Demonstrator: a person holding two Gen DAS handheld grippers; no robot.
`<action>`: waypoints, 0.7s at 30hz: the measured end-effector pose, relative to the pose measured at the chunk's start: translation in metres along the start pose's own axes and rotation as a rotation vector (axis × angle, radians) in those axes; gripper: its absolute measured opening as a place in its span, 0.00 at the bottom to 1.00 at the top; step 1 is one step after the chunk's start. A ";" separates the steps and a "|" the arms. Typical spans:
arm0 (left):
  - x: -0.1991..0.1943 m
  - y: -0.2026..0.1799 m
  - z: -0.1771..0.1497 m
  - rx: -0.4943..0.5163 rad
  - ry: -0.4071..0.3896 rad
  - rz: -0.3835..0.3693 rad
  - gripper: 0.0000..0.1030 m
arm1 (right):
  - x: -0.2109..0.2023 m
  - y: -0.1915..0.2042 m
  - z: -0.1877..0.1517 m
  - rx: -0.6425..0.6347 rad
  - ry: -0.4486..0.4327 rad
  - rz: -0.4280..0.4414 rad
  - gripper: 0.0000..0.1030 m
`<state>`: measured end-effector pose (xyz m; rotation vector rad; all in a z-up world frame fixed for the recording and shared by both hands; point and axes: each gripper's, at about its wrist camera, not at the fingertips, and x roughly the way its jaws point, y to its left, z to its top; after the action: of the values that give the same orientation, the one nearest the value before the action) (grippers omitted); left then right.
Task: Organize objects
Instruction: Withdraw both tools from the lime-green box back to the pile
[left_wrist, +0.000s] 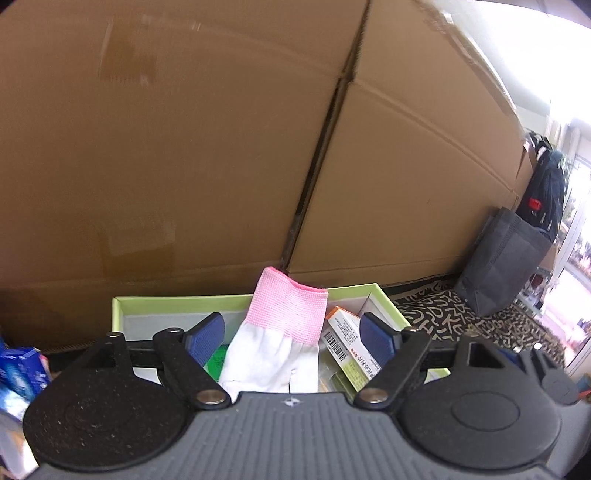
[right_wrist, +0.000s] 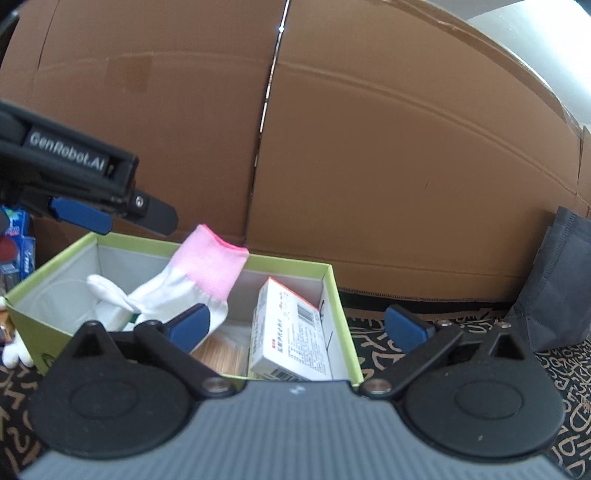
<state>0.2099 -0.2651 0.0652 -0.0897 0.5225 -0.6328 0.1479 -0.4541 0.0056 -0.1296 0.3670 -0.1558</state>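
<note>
so, far left in the right wrist view, blue packs (right_wrist: 16, 236) stand beside the box, and a white glove's fingers (right_wrist: 14, 352) poke out on the rug by its near corner. next comes the left gripper (right_wrist: 110, 218), hanging above the box's left rim with its blue pad showing; in its own view the left gripper (left_wrist: 293, 338) has its jaws spread wide, released, with the glove (left_wrist: 275, 339) between the pads but neither pad pressing on it. the box (right_wrist: 338, 295) — green rim, pale inside — sits on a patterned rug (right_wrist: 388, 354) against big cardboard cartons (right_wrist: 406, 166). the glove (right_wrist: 184, 284) lies inside the box, white fingers toward the left wall, pink cuff raised and tilted toward the back wall. right of it in the box a white carton (right_wrist: 288, 332) with a barcode leans on the right wall, and something tan and finely ribbed (right_wrist: 221, 356) lies on the floor of the box beside it. the right gripper (right_wrist: 299, 328) is also released, jaws fully apart — its left pad in front of the glove's wrist, its right pad out over the rug past the box's right wall, nothing gripped. far right, a grey bag (right_wrist: 554, 288) stands on the rug.
</note>
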 end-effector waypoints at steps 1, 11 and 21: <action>-0.005 -0.003 -0.001 0.013 -0.007 0.012 0.83 | -0.004 0.000 0.001 0.004 -0.006 0.003 1.00; -0.056 -0.012 -0.011 0.047 -0.066 0.035 0.94 | -0.052 0.018 0.004 -0.006 -0.026 0.062 1.00; -0.124 0.013 -0.054 0.014 -0.088 0.000 0.96 | -0.089 0.067 -0.012 -0.069 -0.015 0.162 1.00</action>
<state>0.1056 -0.1777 0.0697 -0.1040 0.4335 -0.6294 0.0700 -0.3746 0.0147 -0.1686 0.3663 0.0177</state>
